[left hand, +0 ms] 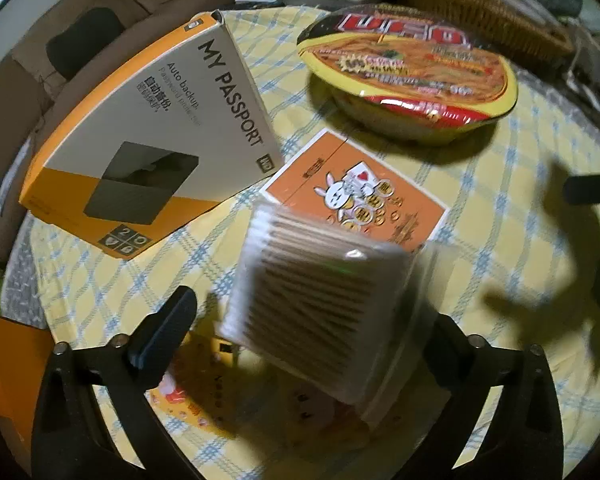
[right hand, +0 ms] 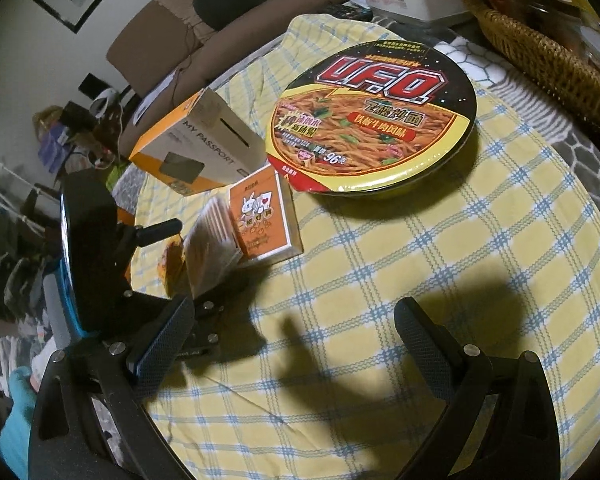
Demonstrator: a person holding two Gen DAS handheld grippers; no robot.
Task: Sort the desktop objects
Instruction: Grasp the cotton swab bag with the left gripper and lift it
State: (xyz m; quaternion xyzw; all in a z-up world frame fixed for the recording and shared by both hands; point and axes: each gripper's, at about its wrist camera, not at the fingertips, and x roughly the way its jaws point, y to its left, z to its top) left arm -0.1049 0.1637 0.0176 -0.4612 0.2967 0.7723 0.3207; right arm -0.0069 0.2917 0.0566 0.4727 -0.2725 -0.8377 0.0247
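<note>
your left gripper [left hand: 312,344] stands spread wide around the cotton swab box [left hand: 320,308], pads not visibly pressing it; your right gripper [right hand: 296,344] hangs spread over bare tablecloth [right hand: 440,280]. the swab box is tilted against the orange card pack [left hand: 364,196], with the hard drive box [left hand: 152,136] and noodle bowl [right hand: 376,128] beyond. sorting looks barely started: nothing seems grouped.

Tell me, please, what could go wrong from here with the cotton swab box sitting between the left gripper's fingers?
1. The left gripper stands wide around the cotton swab box; the left pad looks clear of it, so a lift now might tip or drop it.
2. The box sits close to the orange card pack, so closing or sliding could shove it.
3. The right gripper hangs open nearby and might get in the way.
</note>
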